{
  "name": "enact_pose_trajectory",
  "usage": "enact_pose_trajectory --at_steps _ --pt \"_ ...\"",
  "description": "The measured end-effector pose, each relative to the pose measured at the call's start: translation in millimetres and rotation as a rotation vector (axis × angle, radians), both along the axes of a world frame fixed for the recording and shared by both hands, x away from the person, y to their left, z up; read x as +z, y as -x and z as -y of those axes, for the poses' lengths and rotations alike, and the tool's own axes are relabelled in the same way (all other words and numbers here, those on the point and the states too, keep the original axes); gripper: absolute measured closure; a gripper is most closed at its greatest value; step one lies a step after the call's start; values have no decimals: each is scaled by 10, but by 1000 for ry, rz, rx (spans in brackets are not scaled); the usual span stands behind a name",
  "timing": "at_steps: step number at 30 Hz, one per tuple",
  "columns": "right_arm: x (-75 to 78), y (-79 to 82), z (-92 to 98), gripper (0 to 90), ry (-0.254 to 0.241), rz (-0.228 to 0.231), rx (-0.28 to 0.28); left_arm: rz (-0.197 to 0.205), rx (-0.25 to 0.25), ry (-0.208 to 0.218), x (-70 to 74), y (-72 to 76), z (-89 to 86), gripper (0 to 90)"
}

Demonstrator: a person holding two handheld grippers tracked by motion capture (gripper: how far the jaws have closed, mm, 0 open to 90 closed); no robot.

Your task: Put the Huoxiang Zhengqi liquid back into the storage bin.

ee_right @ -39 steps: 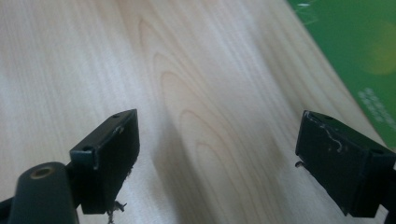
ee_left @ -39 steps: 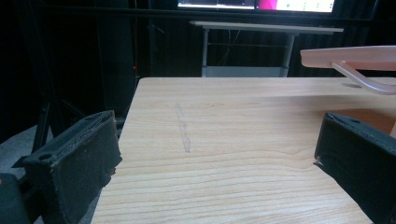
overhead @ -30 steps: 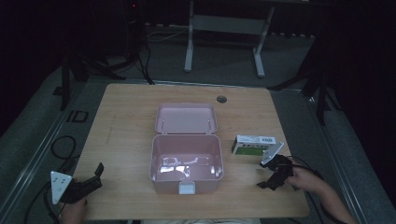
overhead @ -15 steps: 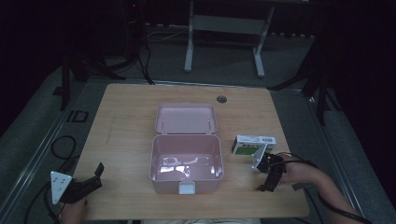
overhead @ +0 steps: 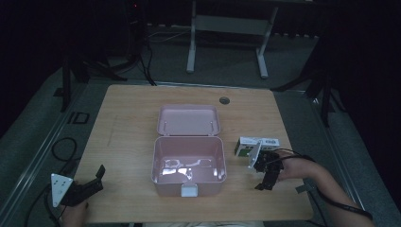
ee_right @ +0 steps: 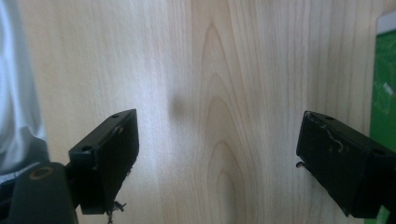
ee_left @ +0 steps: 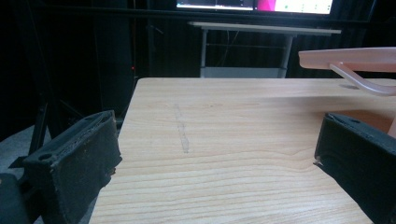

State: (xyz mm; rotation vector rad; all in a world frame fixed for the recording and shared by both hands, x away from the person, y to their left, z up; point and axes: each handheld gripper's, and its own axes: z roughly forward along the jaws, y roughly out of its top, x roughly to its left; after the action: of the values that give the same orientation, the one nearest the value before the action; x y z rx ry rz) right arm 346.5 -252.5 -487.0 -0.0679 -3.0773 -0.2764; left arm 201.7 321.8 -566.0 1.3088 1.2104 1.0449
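An open pink box [overhead: 188,165] stands mid-table with its lid [overhead: 189,119] laid back behind it; something pale and shiny lies inside. A small green-and-white carton [overhead: 257,144] lies to its right. My right gripper [overhead: 265,182] hovers just in front of the carton and points at the near table edge. In the right gripper view it [ee_right: 217,158] is open over bare wood, with the carton [ee_right: 385,84] at the right edge. At the table's near left corner my left gripper [overhead: 98,179] is open and empty; in its own view it [ee_left: 215,158] faces the pink lid [ee_left: 350,58].
The wooden table [overhead: 132,123] has a round cable hole [overhead: 224,100] behind the box. A white cloth [ee_right: 18,93] lies along the left edge of the right gripper view. Metal stand legs [overhead: 227,47] and cables [overhead: 61,146] are on the floor around the table.
My right gripper has shifted a little left and turned, so its grey plate is now beside the carton. The left gripper has stayed put.
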Motion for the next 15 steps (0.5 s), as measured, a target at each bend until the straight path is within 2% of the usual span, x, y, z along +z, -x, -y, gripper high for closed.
enact_pose_trajectory --at_steps 4,7,8,11,15 --pt "125 -8 2 144 -36 31 5 0 0 -1 0 0 1 2" --pt "165 -13 5 145 -36 29 9 0 0 -1 0 0 1 2" --pt "215 -9 8 151 -35 43 12 -1 -2 2 0 -1 1 2" --pt "315 -21 24 165 -56 49 16 -1 -2 1 0 -1 2 2" --pt "437 -75 55 165 -53 63 3 -1 -2 1 0 -2 3 2"
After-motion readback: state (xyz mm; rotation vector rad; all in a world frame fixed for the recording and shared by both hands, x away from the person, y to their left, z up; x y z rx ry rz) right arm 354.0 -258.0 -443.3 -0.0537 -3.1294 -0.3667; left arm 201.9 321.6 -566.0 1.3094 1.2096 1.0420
